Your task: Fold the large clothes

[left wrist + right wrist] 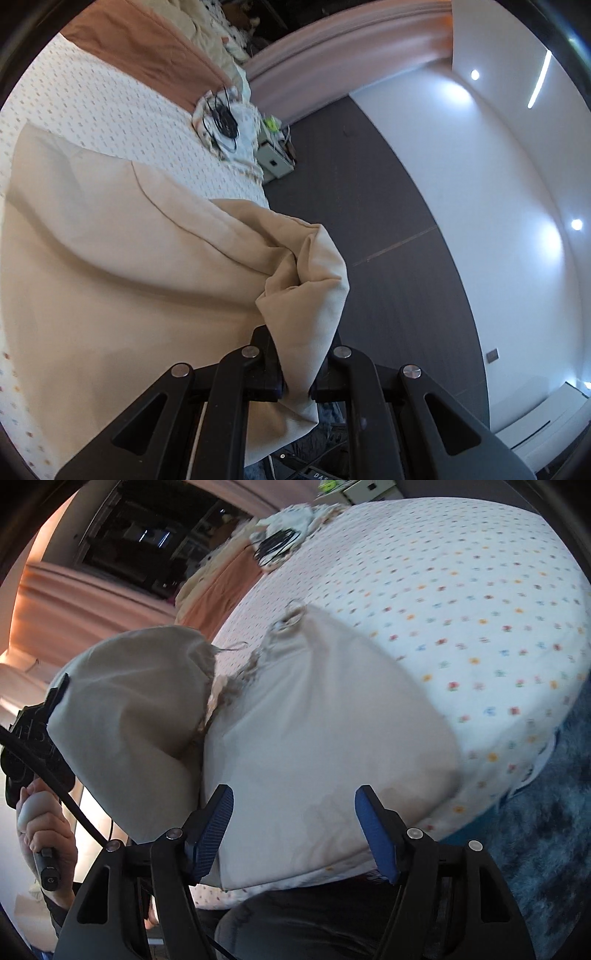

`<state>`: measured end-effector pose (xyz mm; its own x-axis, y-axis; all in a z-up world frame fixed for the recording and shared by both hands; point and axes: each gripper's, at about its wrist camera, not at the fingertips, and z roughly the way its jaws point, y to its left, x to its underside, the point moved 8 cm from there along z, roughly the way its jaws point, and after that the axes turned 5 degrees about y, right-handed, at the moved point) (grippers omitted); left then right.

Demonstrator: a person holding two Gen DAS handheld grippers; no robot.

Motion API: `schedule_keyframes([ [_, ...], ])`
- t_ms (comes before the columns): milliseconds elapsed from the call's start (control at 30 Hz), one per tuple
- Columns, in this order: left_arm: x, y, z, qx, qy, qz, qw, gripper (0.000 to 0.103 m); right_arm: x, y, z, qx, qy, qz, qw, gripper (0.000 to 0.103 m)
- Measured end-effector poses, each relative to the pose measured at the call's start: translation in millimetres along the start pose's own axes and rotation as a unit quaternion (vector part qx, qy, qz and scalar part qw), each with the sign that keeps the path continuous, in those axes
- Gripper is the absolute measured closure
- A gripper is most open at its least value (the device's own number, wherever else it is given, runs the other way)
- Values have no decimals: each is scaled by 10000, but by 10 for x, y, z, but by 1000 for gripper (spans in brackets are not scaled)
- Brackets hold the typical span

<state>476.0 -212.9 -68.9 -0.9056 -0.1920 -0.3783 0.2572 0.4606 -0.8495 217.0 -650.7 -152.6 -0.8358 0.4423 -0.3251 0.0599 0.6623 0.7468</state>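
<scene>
- Beige garment spread on the bed, centre-left of frame; soft, light, floppy.
- My left claw clamped on a bunched corner.
- My right claw apart, empty; I'd pinch the near hem.

L gripper: jaws nearly together, pinched on a fold of beige garment, cloth bunched up between the pads. Seen from right wrist cam, same L gripper raised at far left, tip buried in hanging cloth; hand wrapped round its handle, fingers curled, dark sleeve below.
R gripper: jaws spread wide, blue pads facing each other, nothing clamped between; pointed downward over the cloth, not touching as far as visible.
</scene>
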Motion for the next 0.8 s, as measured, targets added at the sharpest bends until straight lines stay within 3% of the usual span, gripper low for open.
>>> schedule_keyframes([
  [233,532,-170,697,-97,795,166,9967,92,147,-351,-426,25,-221,320,9992,36],
  [400,865,-241,934,-161,1189,303,9923,92,234,-475,-684,27,-304,453,9985,36],
  [600,1080,-33,1211,-442,1469,-35,9882,92,360,-619,-859,72,-323,649,9973,36],
  [733,1334,234,1428,-838,1913,-313,9774,91,434,-690,-925,60,-290,729,9969,36],
  [800,1427,352,1482,-1017,2043,-419,9727,85,366,-705,-901,50,-284,741,9968,36],
])
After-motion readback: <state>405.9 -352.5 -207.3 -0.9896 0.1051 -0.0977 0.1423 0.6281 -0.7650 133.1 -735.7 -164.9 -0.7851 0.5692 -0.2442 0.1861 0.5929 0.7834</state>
